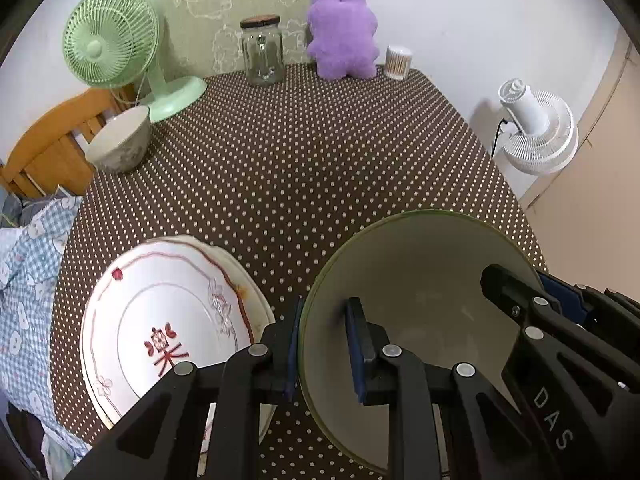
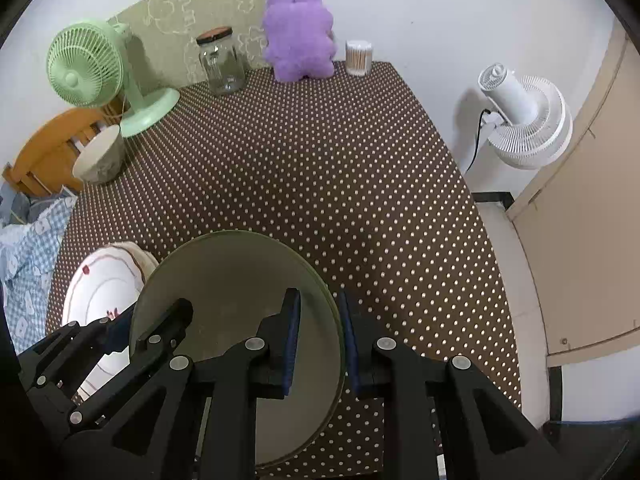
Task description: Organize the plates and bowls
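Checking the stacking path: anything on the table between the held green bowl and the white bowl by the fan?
Only bare dotted tablecloth between the green bowl and the white bowl; the plate stack sits off to the side. Both views.

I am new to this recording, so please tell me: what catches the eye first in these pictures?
The big green-rimmed bowl in front, gripped on opposite sides of its rim by the left gripper and the right gripper, jaws shut on it. Beside it, at the table's near left, lie white patterned plates. At the back stand a purple plush toy and a green fan.
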{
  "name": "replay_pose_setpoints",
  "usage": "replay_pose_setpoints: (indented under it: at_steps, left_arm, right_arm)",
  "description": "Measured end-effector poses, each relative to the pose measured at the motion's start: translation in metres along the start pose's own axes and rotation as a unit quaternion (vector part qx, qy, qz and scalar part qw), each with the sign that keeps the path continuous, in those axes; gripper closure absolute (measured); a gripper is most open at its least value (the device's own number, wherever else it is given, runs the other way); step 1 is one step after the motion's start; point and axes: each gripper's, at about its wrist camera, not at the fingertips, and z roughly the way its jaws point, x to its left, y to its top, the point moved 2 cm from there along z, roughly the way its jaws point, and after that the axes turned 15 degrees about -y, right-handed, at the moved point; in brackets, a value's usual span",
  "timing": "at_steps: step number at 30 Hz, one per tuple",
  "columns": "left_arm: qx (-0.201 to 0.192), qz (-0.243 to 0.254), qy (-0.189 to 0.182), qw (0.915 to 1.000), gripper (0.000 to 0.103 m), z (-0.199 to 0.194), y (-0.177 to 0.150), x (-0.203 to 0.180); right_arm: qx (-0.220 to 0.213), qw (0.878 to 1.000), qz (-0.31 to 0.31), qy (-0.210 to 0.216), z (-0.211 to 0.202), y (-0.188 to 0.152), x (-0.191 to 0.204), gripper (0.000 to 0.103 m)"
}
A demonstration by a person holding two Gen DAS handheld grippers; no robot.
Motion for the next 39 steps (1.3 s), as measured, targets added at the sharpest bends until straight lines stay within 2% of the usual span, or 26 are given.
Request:
replay_pose_setpoints:
  at_steps: [9,25,28,30,32,33,34,36,37,39]
  left_arm:
    - [0.023,-0.003,0.004,0.9997,0.084,0.012,-0.012,0.006]
    - [0.030,0.004,0.005,0.9995,0.084,0.023,-0.011,0.003]
    - [0.034,-0.001,-0.004,0.9994,0.084,0.023,-0.010,0.005]
    - [0.036,-0.008,-0.008,0.9993,0.081,0.022,-0.009,0.006]
    - [0.029,-0.005,-0.004,0.9996,0.069,0.018,-0.007,0.003]
    - [0.025,-0.001,-0.003,0.9997,0.065,0.015,-0.006,0.001]
    - [0.024,0.003,-0.004,0.9997,0.058,0.013,-0.005,0.000]
    - [0.014,0.009,0.005,0.9998,0.042,0.006,-0.001,-0.003]
    - [0.007,0.005,0.007,0.9999,0.036,0.003,0.001,-0.003]
    - [-0.002,-0.010,0.013,0.9999,0.035,-0.004,0.006,-0.002]
  right_arm:
    - [0.025,1.000,-0.006,-0.001,0.018,-0.011,0.006,0.079]
    - [0.029,0.999,-0.009,-0.021,0.030,-0.011,0.009,0.079]
    - [0.031,0.999,-0.010,-0.012,0.030,-0.012,0.009,0.076]
    - [0.034,0.999,-0.007,-0.004,0.030,-0.011,0.008,0.076]
    - [0.032,0.999,-0.015,0.006,0.028,-0.009,0.007,0.071]
    - [0.028,0.999,-0.021,0.011,0.026,-0.008,0.007,0.063]
    - [0.024,0.999,-0.030,0.015,0.023,-0.005,0.008,0.046]
    - [0.012,0.999,-0.037,0.027,0.017,-0.001,0.009,0.033]
    - [0.000,0.999,-0.039,0.034,0.012,0.003,0.009,0.031]
    - [-0.009,0.998,-0.048,0.043,0.008,0.007,0.010,0.030]
